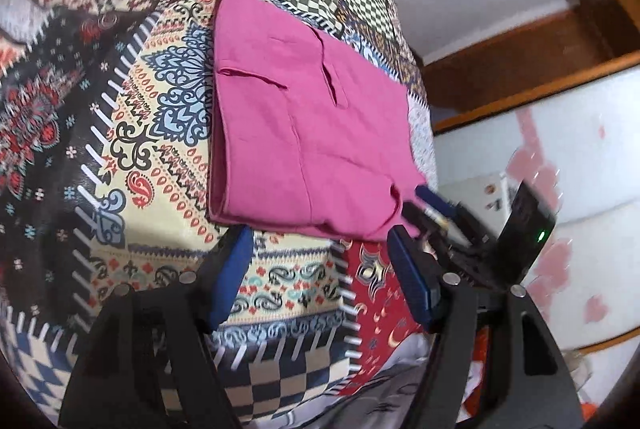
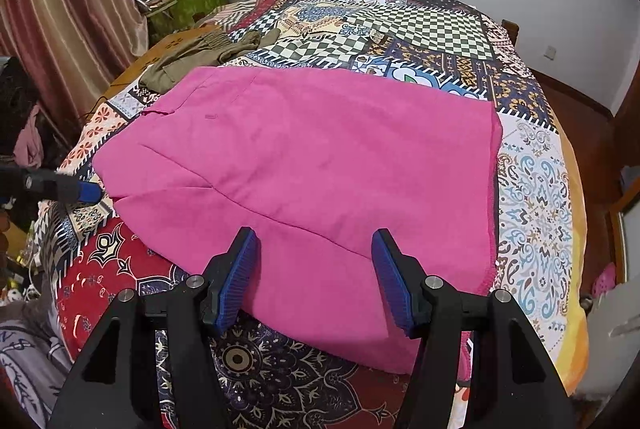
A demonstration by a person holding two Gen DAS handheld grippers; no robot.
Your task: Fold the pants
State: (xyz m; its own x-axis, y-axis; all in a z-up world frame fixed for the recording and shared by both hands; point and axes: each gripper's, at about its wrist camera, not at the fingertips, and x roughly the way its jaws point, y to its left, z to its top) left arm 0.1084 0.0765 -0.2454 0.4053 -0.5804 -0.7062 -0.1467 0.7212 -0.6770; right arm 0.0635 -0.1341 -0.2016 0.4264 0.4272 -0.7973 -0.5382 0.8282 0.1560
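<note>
Pink pants (image 2: 296, 165) folded on quilt (image 2: 536, 189); left tongs (image 1: 320, 269), right tongs (image 2: 316, 269) agape, empty; curtain (image 2: 60, 9) only in right view.

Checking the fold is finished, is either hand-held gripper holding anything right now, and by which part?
Nothing is held. The left hand-held gripper and right hand-held gripper both stand open over the folded pink pants.

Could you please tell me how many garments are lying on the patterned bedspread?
2. The pink pants lie folded near the bed's front edge, by both grippers. An olive garment lies crumpled beyond them, at the far left side. Others may be hidden outside the views.
</note>
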